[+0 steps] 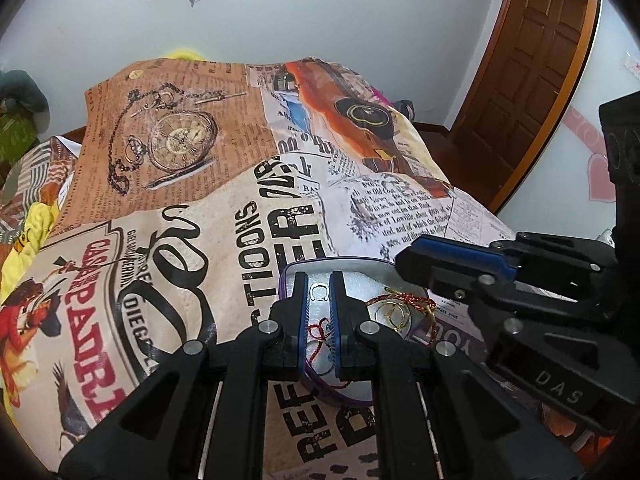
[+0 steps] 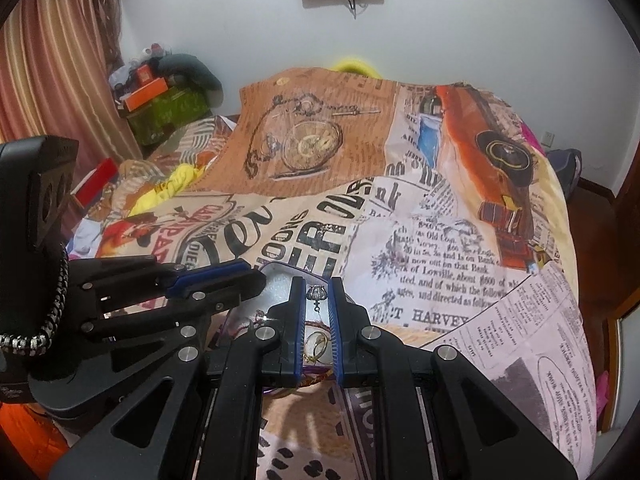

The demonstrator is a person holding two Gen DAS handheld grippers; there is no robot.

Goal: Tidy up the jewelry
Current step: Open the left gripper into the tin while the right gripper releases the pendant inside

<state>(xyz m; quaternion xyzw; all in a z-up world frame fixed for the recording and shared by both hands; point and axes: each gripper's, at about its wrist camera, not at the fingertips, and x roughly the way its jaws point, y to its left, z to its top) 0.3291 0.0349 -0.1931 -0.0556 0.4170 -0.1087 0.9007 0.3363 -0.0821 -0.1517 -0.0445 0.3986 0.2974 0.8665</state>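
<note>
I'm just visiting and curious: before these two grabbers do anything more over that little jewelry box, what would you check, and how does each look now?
1. Left gripper holds a small silver ring: ok.
2. Right gripper holds a small silver charm: ok.
3. Box lies open beneath both: ok.
4. Both held pieces are above the box: ok.
5. Gold hoops and red cord already in the box leave free room: cannot tell.
6. Grippers clear of each other: ok, close side by side.
</note>
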